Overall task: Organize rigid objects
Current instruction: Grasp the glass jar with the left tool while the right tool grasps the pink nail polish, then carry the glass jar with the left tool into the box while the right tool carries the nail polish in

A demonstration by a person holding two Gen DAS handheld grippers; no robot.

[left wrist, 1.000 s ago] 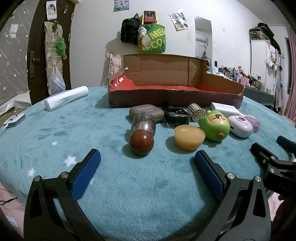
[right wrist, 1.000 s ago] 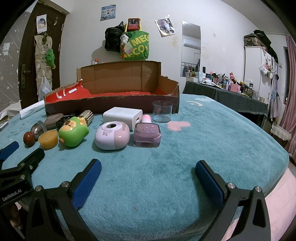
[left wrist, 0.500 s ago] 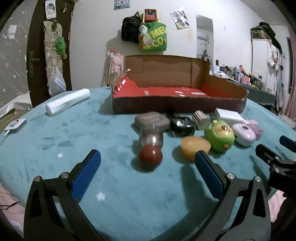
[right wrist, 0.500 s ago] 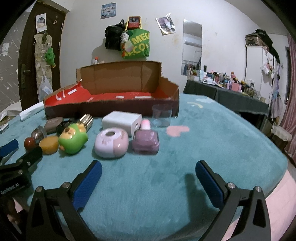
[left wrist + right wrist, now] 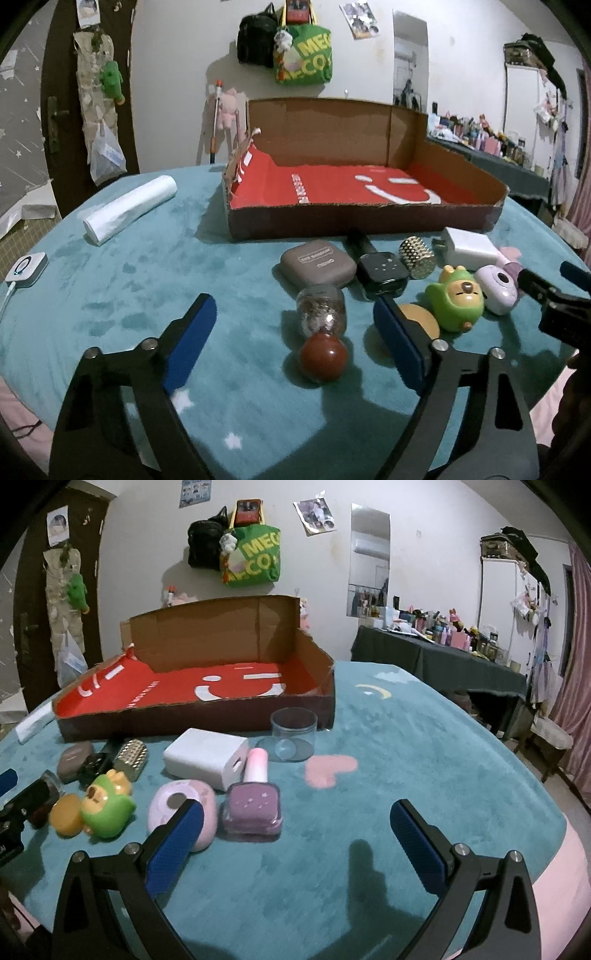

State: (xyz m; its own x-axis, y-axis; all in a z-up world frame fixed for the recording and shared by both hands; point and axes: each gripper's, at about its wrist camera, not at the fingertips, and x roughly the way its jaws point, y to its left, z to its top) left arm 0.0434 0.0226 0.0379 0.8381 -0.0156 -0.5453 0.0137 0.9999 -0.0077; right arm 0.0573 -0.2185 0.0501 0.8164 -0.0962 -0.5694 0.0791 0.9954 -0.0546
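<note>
Only the left wrist view shows the white roll (image 5: pixel 129 208) far left; its released left gripper (image 5: pixel 295 339) frames the red ball (image 5: pixel 323 356). Only the right view shows the clear cup (image 5: pixel 293 733) beside the cardboard box (image 5: pixel 192 716), right gripper (image 5: pixel 295 843) released.

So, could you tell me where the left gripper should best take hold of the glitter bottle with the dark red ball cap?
Probably the clear body, not the round cap, which might slip. The bottle lies on its side, cap toward the open left gripper, so come from above, fingers on its two long sides.
</note>
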